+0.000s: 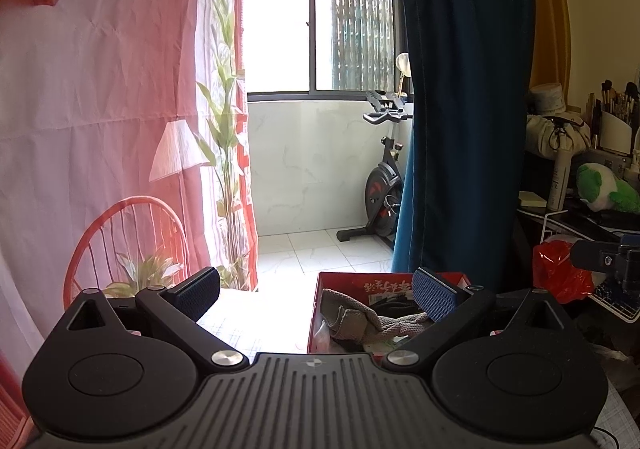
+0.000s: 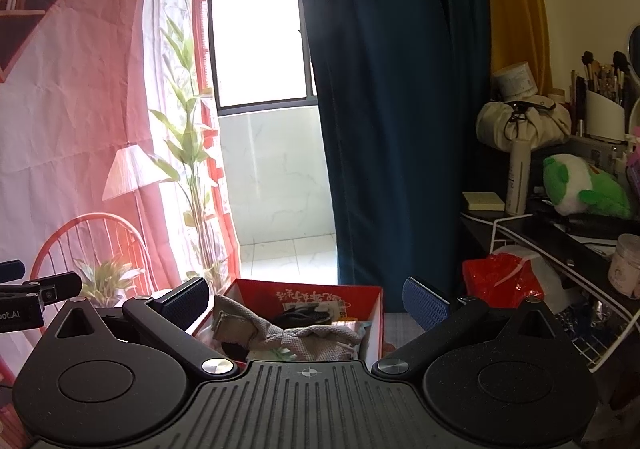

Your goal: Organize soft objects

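Observation:
A red cardboard box [image 2: 360,295] [image 1: 320,289] sits low ahead, with a grey knitted cloth [image 2: 288,333] [image 1: 352,317] draped over dark items inside it. My left gripper [image 1: 316,295] is open and empty, its right pad over the box's near side. My right gripper [image 2: 306,299] is also open and empty, its fingers straddling the box from just behind. A green and white plush toy [image 2: 580,185] [image 1: 604,189] lies on the black shelf at the right. The other gripper shows at the frame edge in each view.
A dark blue curtain [image 2: 392,109] hangs right behind the box. A red plastic bag [image 2: 500,277] sits beside a white wire rack [image 2: 600,313]. The shelf holds a bottle, a cream pouch and brushes. A printed pink backdrop [image 1: 100,109] covers the left. An exercise bike [image 1: 382,185] stands by the window.

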`<state>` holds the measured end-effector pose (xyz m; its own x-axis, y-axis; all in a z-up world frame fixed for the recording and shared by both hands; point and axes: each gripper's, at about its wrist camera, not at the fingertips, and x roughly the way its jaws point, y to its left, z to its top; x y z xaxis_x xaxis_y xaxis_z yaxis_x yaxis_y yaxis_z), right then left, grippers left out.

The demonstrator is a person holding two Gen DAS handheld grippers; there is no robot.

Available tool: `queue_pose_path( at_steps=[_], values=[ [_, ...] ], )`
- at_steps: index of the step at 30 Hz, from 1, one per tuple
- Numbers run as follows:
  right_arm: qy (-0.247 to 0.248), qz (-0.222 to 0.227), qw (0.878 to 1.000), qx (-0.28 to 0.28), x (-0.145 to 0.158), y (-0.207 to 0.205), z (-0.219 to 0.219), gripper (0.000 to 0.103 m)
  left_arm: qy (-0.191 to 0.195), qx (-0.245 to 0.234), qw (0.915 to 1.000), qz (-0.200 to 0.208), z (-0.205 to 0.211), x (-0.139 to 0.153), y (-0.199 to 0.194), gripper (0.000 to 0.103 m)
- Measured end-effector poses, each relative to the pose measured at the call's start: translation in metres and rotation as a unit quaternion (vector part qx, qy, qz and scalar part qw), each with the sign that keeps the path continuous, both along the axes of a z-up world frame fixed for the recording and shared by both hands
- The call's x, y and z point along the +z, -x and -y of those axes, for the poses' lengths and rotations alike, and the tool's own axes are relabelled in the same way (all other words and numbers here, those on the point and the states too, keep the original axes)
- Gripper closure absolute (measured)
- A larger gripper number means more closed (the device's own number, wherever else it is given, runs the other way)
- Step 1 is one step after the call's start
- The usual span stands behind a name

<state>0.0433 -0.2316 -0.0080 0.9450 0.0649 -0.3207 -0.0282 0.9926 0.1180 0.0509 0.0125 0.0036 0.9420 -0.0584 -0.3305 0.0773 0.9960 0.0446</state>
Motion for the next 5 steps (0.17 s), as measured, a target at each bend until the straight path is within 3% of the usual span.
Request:
queue_pose_path(
  at_steps=[5],
  values=[
    [-0.001, -0.002, 1.000, -0.001, -0.0016, -0.0012, 0.0004, 0.000, 0.000, -0.002, 1.0000, -0.002, -0.0006, -0.0008, -0.0016, 0.000]
  ],
)
